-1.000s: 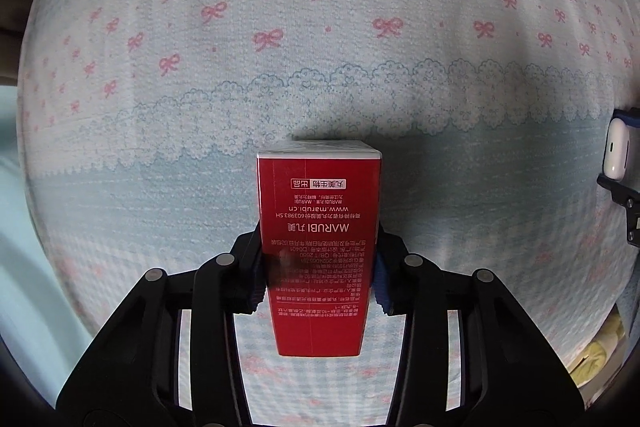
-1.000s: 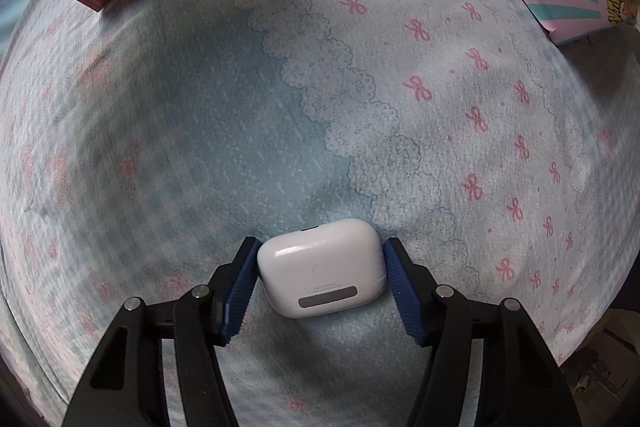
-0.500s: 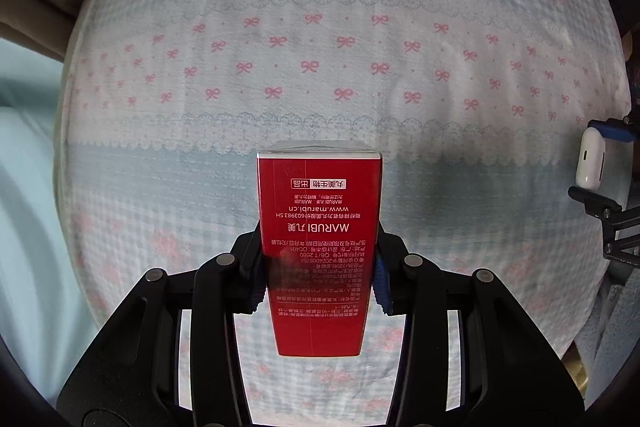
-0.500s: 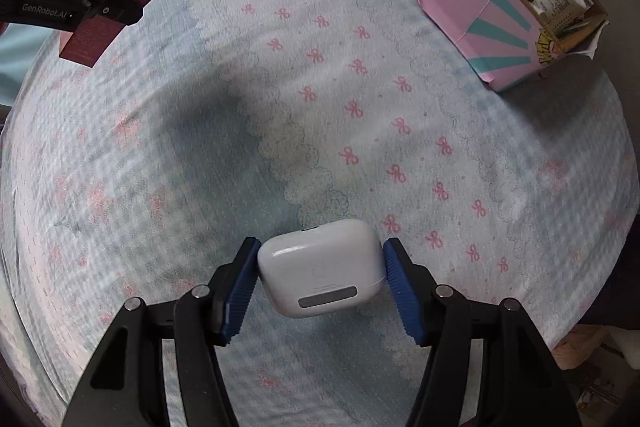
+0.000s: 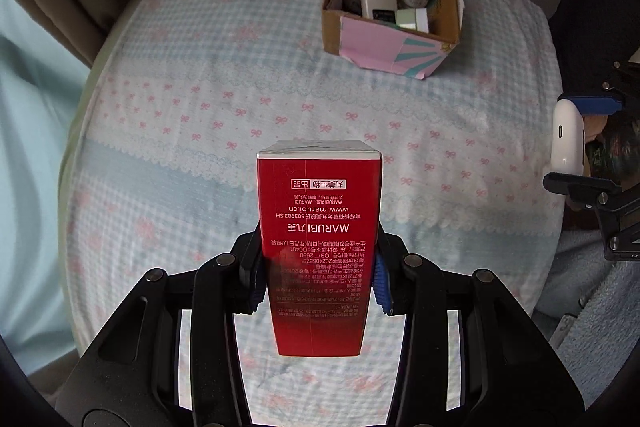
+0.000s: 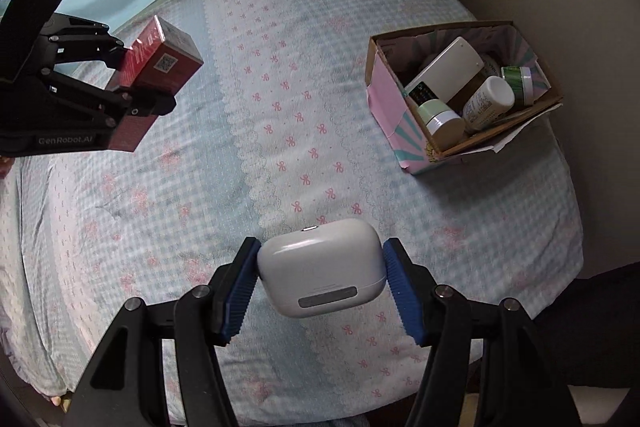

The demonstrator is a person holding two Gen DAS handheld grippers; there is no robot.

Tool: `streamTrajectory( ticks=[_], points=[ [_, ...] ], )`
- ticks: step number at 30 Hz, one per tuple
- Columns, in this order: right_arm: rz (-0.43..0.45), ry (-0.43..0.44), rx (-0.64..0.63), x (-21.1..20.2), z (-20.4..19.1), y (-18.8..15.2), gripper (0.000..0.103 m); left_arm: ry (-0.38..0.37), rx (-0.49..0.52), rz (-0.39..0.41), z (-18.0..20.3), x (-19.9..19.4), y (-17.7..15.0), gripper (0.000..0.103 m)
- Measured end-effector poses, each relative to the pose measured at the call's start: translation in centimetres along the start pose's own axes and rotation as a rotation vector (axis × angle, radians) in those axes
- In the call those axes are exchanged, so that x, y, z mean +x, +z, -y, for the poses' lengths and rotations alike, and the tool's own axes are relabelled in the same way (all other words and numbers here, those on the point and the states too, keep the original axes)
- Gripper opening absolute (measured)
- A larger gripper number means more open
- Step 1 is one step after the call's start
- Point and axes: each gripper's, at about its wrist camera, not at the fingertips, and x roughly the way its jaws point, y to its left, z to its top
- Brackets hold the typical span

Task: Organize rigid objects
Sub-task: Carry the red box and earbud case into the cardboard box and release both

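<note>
Left gripper (image 5: 318,281): I have it clamped on the red box (image 5: 318,235), held in the air above the bedspread (image 5: 180,131).
Right gripper (image 6: 320,283): my pads pinch the white case (image 6: 320,267) by its sides, also above the bedspread.
Cardboard box (image 6: 390,107): farther off on the bedspread, well apart from both grippers, holding jars, a bottle and a flat white item.
</note>
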Motion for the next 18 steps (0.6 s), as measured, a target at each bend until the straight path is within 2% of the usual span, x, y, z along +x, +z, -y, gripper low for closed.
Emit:
streamTrajectory(
  ticks=[4, 10, 18],
  points=[
    [0.041, -0.012, -0.028, -2.9, 2.5, 1.1, 0.058, -0.012, -0.037, 0.052, 2.2, -2.0, 2.3, 0.038],
    [0.084, 0.048, -0.053, -5.0, 7.6, 3.4, 0.058, -0.014, -0.135, 0.104, 4.7, -4.6, 7.1, 0.038],
    [0.103, 0.101, -0.169, -6.2, 15.3, 8.5, 0.058, -0.018, -0.342, 0.158, 7.0, -5.3, 14.0, 0.038]
  ],
)
